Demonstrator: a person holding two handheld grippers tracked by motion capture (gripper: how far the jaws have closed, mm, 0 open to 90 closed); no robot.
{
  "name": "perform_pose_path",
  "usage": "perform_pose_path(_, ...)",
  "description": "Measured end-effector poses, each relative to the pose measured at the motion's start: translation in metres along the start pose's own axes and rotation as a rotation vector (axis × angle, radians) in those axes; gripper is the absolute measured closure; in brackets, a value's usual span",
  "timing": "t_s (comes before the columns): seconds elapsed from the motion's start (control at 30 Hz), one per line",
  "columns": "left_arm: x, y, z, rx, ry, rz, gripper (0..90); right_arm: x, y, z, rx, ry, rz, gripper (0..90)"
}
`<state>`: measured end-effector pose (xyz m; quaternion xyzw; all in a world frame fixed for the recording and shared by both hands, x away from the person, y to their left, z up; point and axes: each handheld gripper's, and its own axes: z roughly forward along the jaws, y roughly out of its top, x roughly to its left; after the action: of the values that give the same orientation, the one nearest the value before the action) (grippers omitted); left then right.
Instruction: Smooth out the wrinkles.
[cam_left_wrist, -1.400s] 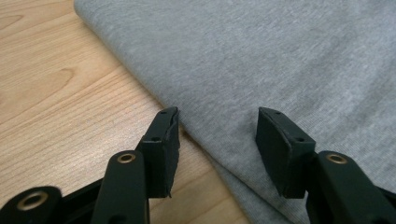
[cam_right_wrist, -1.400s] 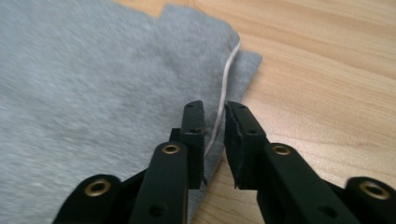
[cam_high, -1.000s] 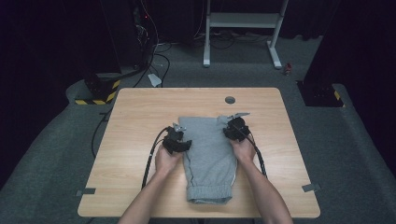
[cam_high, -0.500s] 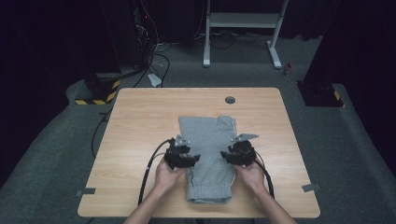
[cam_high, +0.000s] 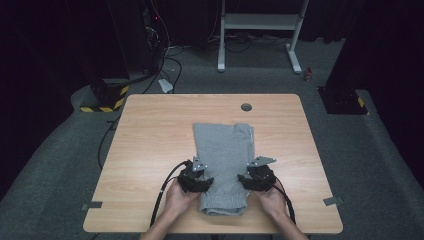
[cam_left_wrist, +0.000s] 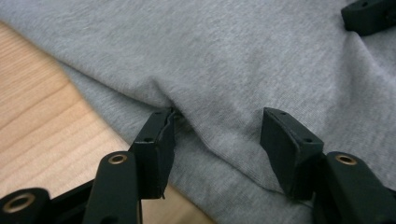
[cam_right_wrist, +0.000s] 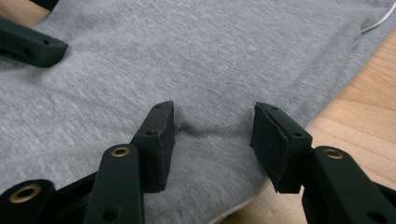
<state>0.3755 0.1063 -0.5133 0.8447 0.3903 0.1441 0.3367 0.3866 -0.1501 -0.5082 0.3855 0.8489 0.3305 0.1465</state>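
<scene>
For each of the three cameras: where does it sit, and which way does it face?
High view: above the person's side, facing forward and down on the table; forearms, both hands.
Left gripper view: on the left claw, looking along open jaws at the grey garment.
Right gripper view: on the right claw, likewise.
All share the garment.

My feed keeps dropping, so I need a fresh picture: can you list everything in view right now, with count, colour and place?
Folded grey knit garment: one, grey, middle of the table, ribbed hem at the near edge.
Light wooden table: one, pale wood, centre of the high view.
Round grey cable port: one, dark grey, far side of the tabletop.
White metal stand: one, white, on the floor beyond the table.
Yellow-and-black striped box: one, floor at far left.
Left gripper: one, black, open, at the garment's left edge.
Right gripper: one, black, open, at its right edge.
Hands: two, near edge.
</scene>
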Motion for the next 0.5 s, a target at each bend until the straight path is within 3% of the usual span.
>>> perform_pose_path(0.1, -0.002, 0.000, -0.002, 0.009, 0.004, 0.005, 45.5, 0.002, 0.000, -0.001, 0.005, -0.013, -0.011, 48.9)
perform_pose_path(0.2, 0.001, 0.000, -0.004, 0.000, -0.027, -0.017, 44.7, 0.002, 0.000, -0.002, 0.004, -0.009, -0.013, 49.1)
perform_pose_path(0.3, 0.011, 0.004, -0.006, -0.028, -0.055, -0.074, 43.7, -0.008, 0.003, -0.007, -0.042, 0.014, 0.047, 52.5)
perform_pose_path(0.5, 0.033, 0.018, -0.001, -0.022, -0.007, -0.116, 42.6, -0.027, 0.012, -0.009, -0.082, -0.003, 0.141, 54.9)
